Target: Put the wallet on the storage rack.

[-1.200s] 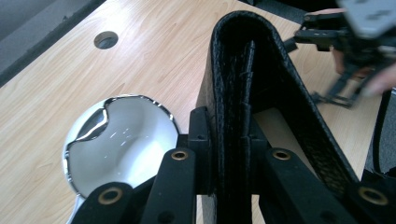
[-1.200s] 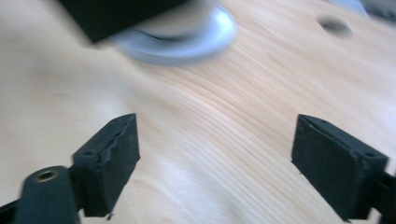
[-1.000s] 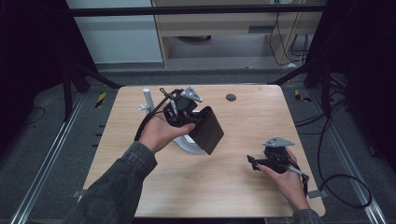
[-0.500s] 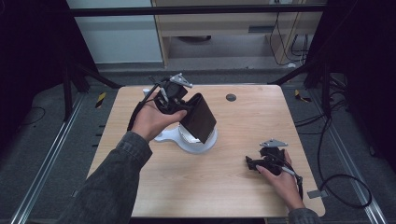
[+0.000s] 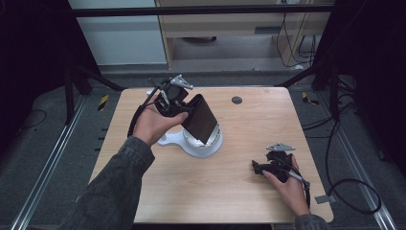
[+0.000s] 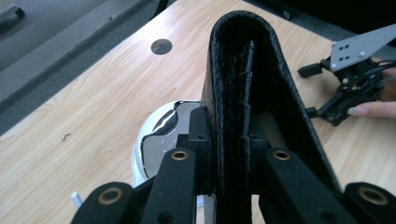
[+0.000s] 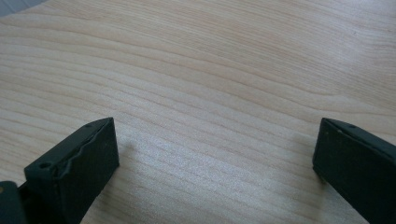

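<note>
The left tongs (image 5: 179, 103) clamp a black wallet (image 5: 201, 119) just above the white dish (image 5: 203, 143); setting it down there seems next. The right tongs (image 5: 258, 167) rest open on the worktop (image 5: 239, 191), well apart from the dish.

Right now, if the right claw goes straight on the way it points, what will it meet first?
Probably the bare wooden table. The right claw stands open and empty, angled down at the wood, with nothing between its jaws; depth is hard to judge.

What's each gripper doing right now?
Left gripper: shut on the black wallet, held above the white stand.
Right gripper: open, empty, over the table.
</note>
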The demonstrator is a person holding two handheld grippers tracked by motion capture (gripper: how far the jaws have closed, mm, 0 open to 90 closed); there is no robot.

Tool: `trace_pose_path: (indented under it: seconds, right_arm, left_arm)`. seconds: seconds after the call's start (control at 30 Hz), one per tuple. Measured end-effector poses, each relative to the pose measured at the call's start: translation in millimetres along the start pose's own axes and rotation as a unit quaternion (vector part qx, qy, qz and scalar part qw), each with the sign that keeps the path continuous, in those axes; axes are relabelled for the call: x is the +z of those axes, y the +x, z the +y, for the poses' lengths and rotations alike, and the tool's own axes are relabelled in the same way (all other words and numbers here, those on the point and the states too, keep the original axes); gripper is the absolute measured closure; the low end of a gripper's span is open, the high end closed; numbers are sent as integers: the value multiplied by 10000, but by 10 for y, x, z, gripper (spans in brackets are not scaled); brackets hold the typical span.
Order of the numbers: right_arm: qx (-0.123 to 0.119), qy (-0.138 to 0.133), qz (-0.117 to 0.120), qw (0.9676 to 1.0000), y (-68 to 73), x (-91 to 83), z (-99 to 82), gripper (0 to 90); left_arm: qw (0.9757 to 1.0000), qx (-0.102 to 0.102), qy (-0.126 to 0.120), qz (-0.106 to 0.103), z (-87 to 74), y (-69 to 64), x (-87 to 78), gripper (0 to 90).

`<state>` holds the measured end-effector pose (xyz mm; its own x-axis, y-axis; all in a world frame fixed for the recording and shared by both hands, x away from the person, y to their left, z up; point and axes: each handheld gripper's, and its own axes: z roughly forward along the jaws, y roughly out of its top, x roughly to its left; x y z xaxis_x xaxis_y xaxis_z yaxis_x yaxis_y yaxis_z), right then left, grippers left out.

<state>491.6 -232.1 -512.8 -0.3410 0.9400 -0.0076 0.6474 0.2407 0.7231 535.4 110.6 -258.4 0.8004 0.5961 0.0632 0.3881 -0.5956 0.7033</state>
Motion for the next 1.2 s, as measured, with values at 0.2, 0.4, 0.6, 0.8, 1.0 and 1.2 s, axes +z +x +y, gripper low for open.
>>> trace_pose_path:
  seconds: [0.2,0.4,0.6,0.8,1.0,1.2]
  right_arm:
    - [8,-1,-10,10000,2,-1,-1,7]
    - [37,-1,-35,10000,11,-6,-6,7]
    - [47,-7,-24,10000,15,-9,-8,7]
    - [19,-5,-32,10000,13,-10,-11,7]
    - [24,-3,-24,10000,18,-13,-13,7]
    - [23,5,-27,10000,18,-15,-13,7]
  left_arm:
    - [9999,0,82,129,-11,53,53,797]
    - [9999,-25,84,52,-19,140,139,797]
    - [9997,54,180,161,-6,133,263,797]
    - [9995,-3,288,113,-50,162,354,796]
    - [9993,-44,372,67,-88,173,488,796]
    - [9988,-12,487,82,-79,131,588,795]
